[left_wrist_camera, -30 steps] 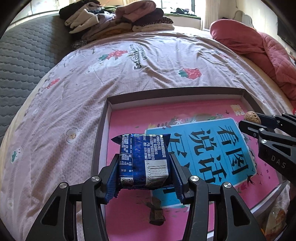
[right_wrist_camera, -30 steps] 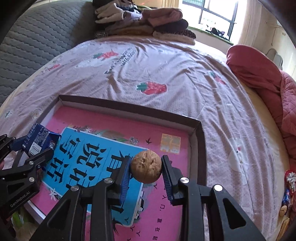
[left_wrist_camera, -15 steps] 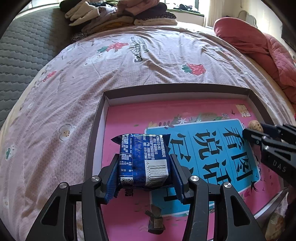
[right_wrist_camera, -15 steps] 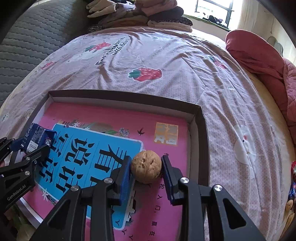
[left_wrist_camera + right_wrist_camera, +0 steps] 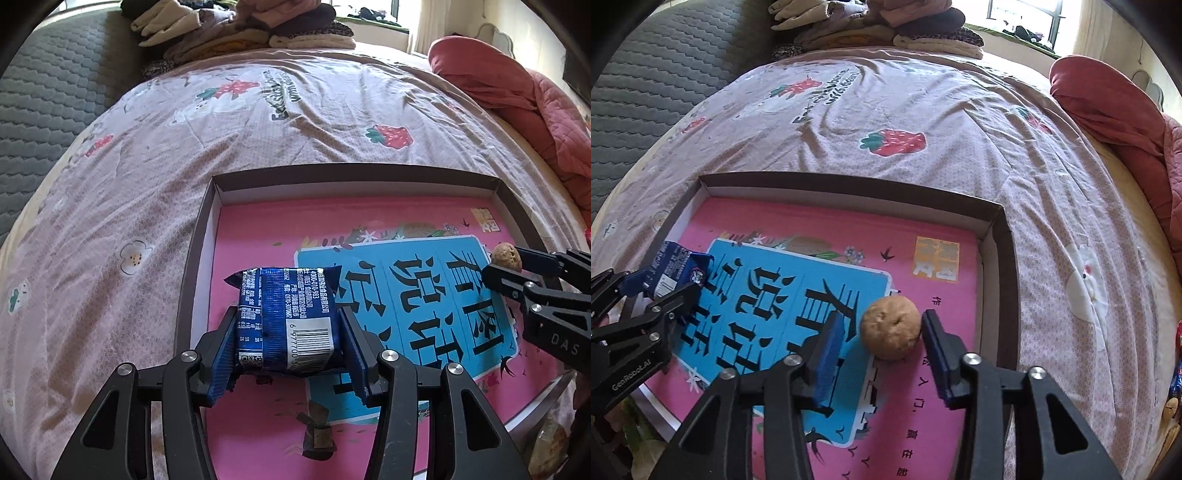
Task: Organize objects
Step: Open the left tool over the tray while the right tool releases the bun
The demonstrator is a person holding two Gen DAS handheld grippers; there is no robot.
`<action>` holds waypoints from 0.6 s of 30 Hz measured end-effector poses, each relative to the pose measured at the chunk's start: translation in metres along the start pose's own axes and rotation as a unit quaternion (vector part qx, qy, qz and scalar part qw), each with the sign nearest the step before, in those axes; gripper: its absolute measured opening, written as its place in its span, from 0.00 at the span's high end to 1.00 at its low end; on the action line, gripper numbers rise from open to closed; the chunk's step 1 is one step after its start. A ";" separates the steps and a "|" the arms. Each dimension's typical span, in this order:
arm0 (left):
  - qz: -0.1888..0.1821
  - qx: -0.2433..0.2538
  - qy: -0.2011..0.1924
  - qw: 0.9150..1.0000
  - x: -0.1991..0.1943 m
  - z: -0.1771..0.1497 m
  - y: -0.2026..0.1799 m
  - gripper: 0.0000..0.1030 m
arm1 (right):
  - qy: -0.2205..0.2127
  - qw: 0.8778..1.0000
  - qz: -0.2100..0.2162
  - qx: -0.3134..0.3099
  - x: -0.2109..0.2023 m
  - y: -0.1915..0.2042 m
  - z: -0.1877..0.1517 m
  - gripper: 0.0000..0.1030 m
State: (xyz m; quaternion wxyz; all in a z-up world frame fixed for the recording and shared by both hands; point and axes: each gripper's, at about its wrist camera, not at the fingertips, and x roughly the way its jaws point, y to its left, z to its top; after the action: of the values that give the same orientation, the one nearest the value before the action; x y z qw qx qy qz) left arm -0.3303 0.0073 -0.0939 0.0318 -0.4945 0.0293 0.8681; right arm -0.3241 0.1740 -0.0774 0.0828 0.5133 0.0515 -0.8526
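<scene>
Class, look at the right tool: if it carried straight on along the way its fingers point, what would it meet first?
Most likely the walnut, which lies between the fingers of the right tool as its jaws are opening. Under it lies the pink book in the shallow box. Depth is hard to judge through the fisheye.

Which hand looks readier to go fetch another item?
Probably the right. The right gripper is opening, and the walnut already rests in the box. The left gripper grips the blue packet.
</scene>
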 end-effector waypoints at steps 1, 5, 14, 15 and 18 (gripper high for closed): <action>-0.002 -0.003 0.000 1.000 -0.001 0.000 0.002 0.47 | -0.001 1.000 -0.001 0.000 -0.002 0.001 0.000 0.53; -0.002 0.000 -0.002 1.000 -0.006 0.001 0.004 0.43 | -0.012 1.000 -0.006 -0.004 -0.012 0.001 0.002 0.50; -0.018 -0.017 -0.024 0.999 -0.036 0.009 0.012 0.33 | -0.033 0.999 -0.031 -0.023 -0.033 0.006 0.002 0.48; -0.018 -0.017 -0.029 0.999 -0.041 0.009 0.012 0.33 | -0.039 0.998 -0.032 -0.028 -0.038 0.008 0.002 0.48; -0.021 -0.019 -0.035 0.999 -0.055 0.007 0.014 0.31 | -0.053 0.997 -0.034 -0.034 -0.052 0.014 0.002 0.48</action>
State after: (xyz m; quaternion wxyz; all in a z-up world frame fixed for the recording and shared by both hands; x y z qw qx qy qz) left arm -0.3097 -0.0078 -0.0428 0.0413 -0.4650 0.0017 0.8843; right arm -0.2992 0.1642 -0.0308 0.0739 0.4626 0.0934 -0.8785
